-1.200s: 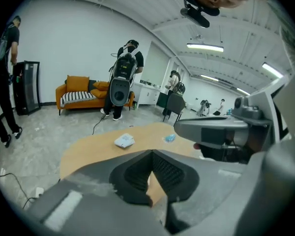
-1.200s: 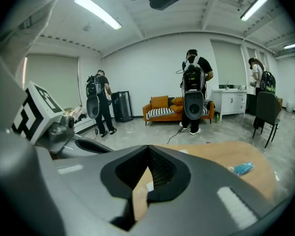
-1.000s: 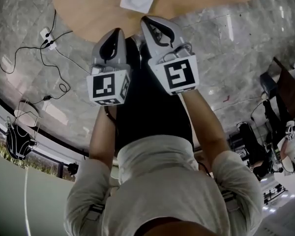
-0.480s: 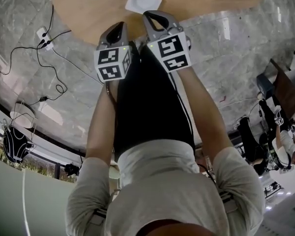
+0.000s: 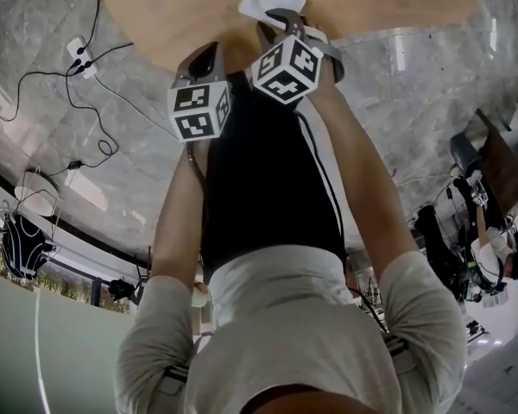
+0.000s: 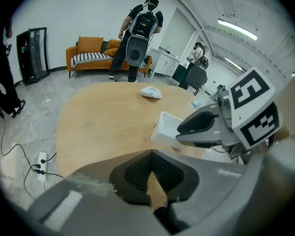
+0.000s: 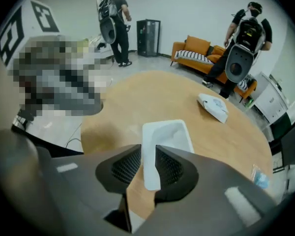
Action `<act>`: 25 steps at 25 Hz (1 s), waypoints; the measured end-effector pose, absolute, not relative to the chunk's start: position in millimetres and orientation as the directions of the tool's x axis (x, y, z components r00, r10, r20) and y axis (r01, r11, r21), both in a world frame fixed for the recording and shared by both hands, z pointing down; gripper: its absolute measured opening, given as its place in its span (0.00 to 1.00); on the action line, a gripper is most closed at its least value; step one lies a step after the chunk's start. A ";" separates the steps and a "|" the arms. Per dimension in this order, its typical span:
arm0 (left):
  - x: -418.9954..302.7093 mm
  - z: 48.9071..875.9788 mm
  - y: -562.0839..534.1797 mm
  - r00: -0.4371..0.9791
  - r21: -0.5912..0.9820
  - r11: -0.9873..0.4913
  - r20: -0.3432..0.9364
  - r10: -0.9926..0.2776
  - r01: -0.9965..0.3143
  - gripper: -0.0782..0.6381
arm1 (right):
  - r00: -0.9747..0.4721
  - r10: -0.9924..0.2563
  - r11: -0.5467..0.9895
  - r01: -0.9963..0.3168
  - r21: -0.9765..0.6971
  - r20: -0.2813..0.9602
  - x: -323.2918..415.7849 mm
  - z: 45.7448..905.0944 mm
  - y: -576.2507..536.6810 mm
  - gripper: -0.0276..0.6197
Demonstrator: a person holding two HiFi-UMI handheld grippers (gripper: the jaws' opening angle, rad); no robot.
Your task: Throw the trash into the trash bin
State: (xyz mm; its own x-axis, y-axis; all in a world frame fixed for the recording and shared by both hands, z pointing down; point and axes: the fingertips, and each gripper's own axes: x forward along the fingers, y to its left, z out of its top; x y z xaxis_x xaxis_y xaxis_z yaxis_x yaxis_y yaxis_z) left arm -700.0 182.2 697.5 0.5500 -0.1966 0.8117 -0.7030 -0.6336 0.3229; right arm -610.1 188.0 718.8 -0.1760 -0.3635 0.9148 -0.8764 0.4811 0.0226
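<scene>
1. Your right tool (image 7: 148, 154) is released. Its jaws have just been opening and now stand apart, with the near rim of the white foam tray (image 7: 168, 132) between them.
2. The pads (image 7: 127, 167) sit close on either side of that rim.
3. The tray lies open side up on the round wooden bench (image 7: 152, 92), near the edge closest to you, and its hollow looks empty.
4. Your left tool (image 6: 151, 154) is clenched on nothing. Its jaws meet at the tips, and only bench wood shows past them.
5. In the head view both tools point steeply down over the near bench edge, side by side, with the left one off to the left of the tray.
6. Farther across the bench lies a crumpled white wrapper (image 7: 214, 107), well apart from the tray.
7. A small blue packet (image 7: 259, 178) lies near the bench's right rim.
8. A white power strip (image 5: 79, 59) with black cables rests on the grey floor to your left.
</scene>
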 end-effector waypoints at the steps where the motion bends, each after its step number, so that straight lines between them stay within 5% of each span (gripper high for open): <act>1: -702.2 698.7 182.6 0.550 0.327 -0.629 0.812 -0.195 -0.705 0.13 | -0.168 -0.342 0.506 -0.862 0.031 0.925 -612.5 723.9 188.0 0.19; 10: -708.1 685.9 192.4 0.582 0.377 -0.615 0.796 -0.167 -0.692 0.13 | -0.054 -0.291 0.619 -0.772 0.145 0.955 -613.1 741.0 183.8 0.13; 25: -649.5 520.5 152.5 0.676 0.369 -0.680 0.691 -0.254 -0.633 0.13 | -0.101 -0.574 0.254 -0.966 0.059 0.813 -584.5 497.0 160.6 0.12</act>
State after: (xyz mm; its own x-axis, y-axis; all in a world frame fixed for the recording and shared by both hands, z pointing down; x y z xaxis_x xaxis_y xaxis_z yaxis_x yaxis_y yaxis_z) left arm -649.5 152.5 520.5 0.6762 -0.2542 0.6915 -0.6332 -0.6803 0.3692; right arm -584.5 160.6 497.0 -0.1014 -0.5739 0.8127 -0.9655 0.2536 0.0586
